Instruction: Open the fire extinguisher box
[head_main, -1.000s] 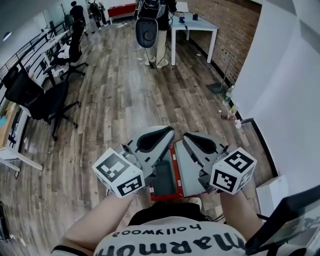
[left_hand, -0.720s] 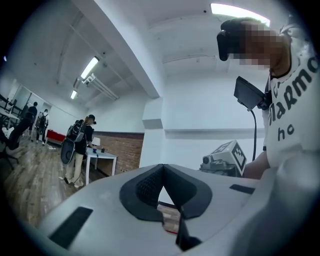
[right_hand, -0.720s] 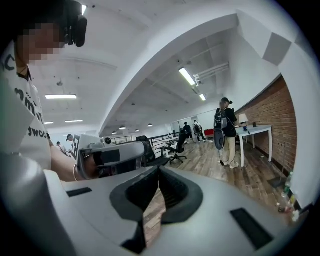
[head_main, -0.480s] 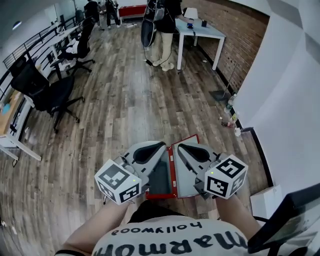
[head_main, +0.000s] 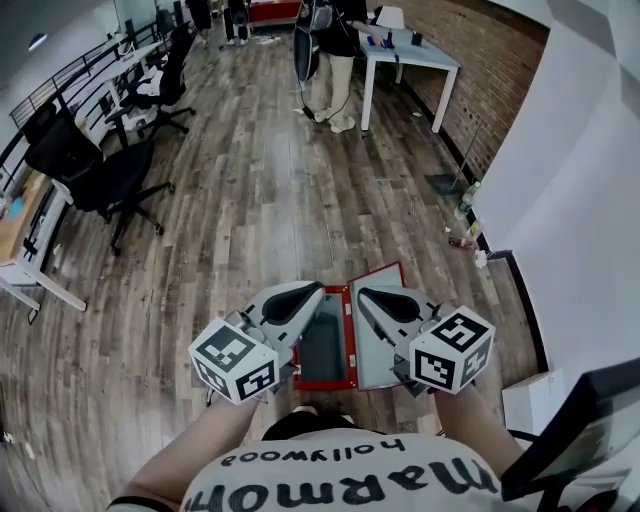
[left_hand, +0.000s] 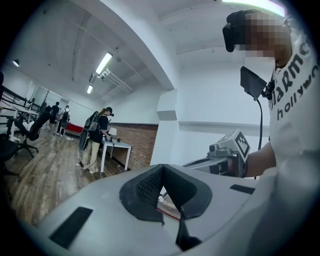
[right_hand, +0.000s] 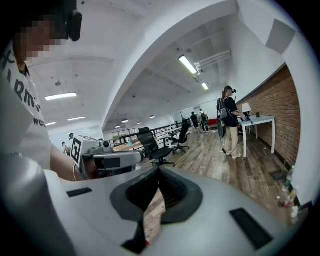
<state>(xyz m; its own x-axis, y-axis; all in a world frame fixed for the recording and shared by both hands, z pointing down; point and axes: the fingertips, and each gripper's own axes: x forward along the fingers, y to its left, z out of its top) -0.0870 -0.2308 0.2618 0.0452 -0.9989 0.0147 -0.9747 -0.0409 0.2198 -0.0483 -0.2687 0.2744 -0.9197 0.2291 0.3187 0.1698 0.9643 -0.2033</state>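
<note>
Task thing: the fire extinguisher box (head_main: 322, 348) lies on the wood floor (head_main: 250, 200) right at the person's feet, seen from straight above. It has a red frame, with a dark panel on its left half.
Gray leaf: the box's right half is a pale gray panel (head_main: 375, 360). Its red top edge sits skewed against the left half, so it looks like a door lifted or swung off the frame. Whether it is fully open cannot be told from above.
Left claw (head_main: 305, 297): over the box's left half, tips pressed together in the left gripper view (left_hand: 161, 170) and pinching nothing. Only a sliver of floor and red edge shows below the tips.
Right claw (head_main: 370, 296): over the gray leaf, tips likewise together in its own view (right_hand: 159, 172) and empty. Contact with the leaf cannot be confirmed.
Step in hand: judged from the skewed leaf, the opening is under way rather than about to start.
Next move: probably bring a claw tip down to the leaf's free edge and swing it clear of the frame — pushing gently, as the hinge side is not readable.
Beyond the box: a white table (head_main: 410, 50) with a person (head_main: 335, 45) standing at it, far across the floor.
Left of the box: office chairs (head_main: 95, 175), well apart.
</note>
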